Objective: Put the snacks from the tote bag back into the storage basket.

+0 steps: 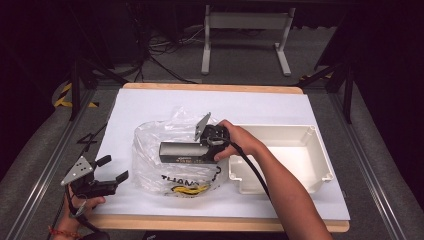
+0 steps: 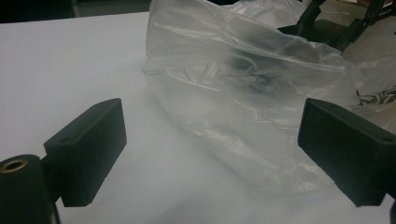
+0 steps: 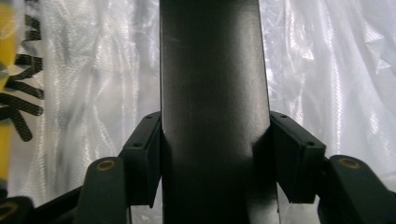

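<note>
High view: right hand (image 1: 235, 141) reaches in from the lower right, forearm angled up-left, wrist level, right gripper (image 1: 209, 142) pointing left over the plastic bag (image 1: 150, 157). Its jaws are clamped on a dark box (image 1: 182, 152) that lies lengthwise on or just above the bag; the jaws themselves are hidden by hand and gripper body. Cable trails back along the forearm. White tray (image 1: 320, 155) sits just right of the bag, touching or nearly so, can't tell. Bag is in the middle of the white table (image 1: 140, 105); black print and something yellow show at its near edge, contents hard to make out. Left hand (image 1: 80, 205) is well left of the bag at the near table edge, partly cut off by the frame, left gripper (image 1: 114, 170) pointing toward the bag, jaws spread, nothing held.

Left gripper view: both jaws wide apart, empty; bag just ahead, closer to the right jaw. A dark shape shows through the film, probably the other gripper, too blurred to say.

Right gripper view: pads (image 3: 144, 154) press both sides of the box, which runs straight up the frame; its far end is cut off. Bag behind it.
</note>
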Demonstrator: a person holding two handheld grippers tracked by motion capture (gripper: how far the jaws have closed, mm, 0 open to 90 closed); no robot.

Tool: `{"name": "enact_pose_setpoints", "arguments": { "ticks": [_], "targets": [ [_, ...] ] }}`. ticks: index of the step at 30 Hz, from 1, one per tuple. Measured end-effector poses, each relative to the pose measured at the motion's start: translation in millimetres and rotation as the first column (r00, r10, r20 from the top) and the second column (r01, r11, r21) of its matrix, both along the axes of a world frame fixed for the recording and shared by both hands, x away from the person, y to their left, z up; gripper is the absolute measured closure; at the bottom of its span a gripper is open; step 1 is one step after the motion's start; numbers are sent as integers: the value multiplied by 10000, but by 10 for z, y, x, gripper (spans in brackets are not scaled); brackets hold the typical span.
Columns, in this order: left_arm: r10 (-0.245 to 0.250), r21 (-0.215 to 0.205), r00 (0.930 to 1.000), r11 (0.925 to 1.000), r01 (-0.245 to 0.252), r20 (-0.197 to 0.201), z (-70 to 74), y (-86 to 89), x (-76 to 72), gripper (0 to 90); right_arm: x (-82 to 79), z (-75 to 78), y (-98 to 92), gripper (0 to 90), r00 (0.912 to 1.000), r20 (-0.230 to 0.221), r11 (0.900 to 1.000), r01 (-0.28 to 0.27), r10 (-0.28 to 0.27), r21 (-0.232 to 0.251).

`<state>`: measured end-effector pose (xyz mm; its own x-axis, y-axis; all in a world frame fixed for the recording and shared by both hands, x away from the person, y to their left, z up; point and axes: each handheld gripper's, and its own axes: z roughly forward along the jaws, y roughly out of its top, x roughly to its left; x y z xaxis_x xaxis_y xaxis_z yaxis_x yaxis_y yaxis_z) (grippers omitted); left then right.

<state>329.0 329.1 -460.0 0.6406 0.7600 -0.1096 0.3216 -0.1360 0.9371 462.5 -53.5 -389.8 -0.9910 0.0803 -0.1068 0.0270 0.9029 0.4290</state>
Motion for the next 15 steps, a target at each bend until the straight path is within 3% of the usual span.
{"name": "enact_pose_setpoints", "arguments": {
  "ticks": [9, 15],
  "targets": [
    [35, -20, 10000, 10000, -35, -22, 0, -2, -1, 88, -61, 51, 7, 428, 9996, 45, 9995, -290, 289, 103],
    [24, -5, 10000, 10000, -24, -22, 0, -3, -1, 88, -88, 89, 2, 429, 9991, 176, 9983, -385, 378, 444]
  ]
}}
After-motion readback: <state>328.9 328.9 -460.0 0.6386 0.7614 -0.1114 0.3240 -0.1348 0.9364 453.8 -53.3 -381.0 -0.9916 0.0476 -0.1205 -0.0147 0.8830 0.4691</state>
